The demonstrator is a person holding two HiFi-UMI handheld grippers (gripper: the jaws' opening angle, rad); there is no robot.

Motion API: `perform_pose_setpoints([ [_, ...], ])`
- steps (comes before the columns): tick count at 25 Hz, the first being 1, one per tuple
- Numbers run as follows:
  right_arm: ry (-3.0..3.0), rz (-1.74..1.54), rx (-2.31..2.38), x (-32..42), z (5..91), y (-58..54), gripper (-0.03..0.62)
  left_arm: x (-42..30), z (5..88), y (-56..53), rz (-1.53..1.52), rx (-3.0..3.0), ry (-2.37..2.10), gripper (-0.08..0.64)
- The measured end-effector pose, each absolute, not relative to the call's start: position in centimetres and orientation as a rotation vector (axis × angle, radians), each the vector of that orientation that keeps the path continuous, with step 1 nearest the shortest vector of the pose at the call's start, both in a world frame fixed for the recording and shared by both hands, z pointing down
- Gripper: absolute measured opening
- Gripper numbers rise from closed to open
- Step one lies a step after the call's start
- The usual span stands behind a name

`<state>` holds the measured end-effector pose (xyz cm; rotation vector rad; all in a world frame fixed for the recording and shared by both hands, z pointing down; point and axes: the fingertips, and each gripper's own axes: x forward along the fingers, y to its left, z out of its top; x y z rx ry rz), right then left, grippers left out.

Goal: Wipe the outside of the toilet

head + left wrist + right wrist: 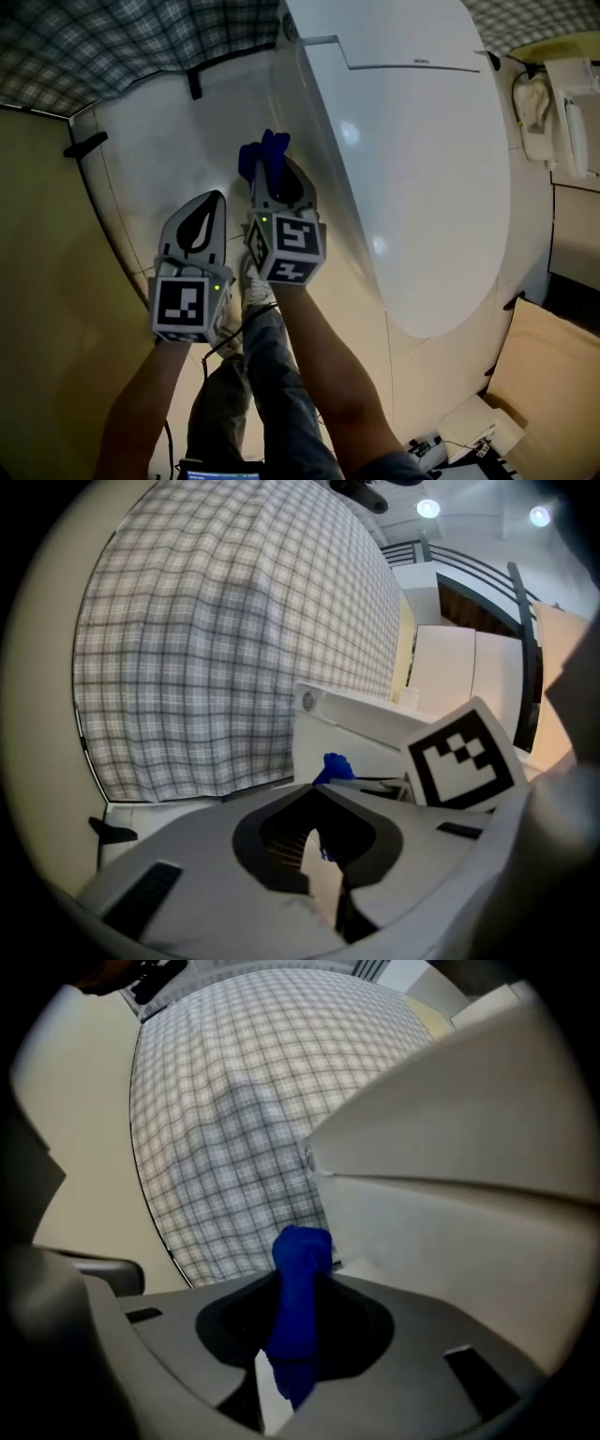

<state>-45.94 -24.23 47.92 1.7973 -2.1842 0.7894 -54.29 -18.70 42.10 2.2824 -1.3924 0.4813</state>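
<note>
A white toilet with its lid closed fills the middle and right of the head view. Its side wall drops toward the floor. My right gripper is shut on a bunched blue cloth, which sticks out past the jaw tips close beside the toilet's left side; I cannot tell whether it touches. In the right gripper view the cloth stands up between the jaws of the right gripper, with the toilet to its right. My left gripper hangs just left of the right one, shut and empty, seen again as the left gripper.
A checked curtain hangs behind the toilet. A beige wall runs down the left, with black brackets at its base. A jeans leg and a shoe are below the grippers. A cardboard box and wall fittings are on the right.
</note>
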Motion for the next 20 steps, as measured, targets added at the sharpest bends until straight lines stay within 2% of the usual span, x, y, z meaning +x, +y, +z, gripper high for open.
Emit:
perform_pose_setpoints([
  [5, -2.192, 0.826, 1.748, -48.0, 51.9, -32.1, 0.1, -55.1, 46.5, -24.5, 0.527, 2.279, -1.419, 0.009],
  [10, -2.17, 0.812, 1.718, -47.7, 54.2, -35.3, 0.1, -55.0, 48.5, -28.8, 0.522, 2.25, -1.441, 0.009],
  [16, -2.123, 0.862, 1.707, -46.6, 55.3, -30.5, 0.1, -52.7, 49.9, -26.8, 0.551, 2.265, -1.361, 0.009],
  [20, -2.064, 0.885, 1.736, -44.7, 55.7, -23.5, 0.1, -51.2, 50.3, -23.0, 0.569, 2.271, -1.297, 0.009],
])
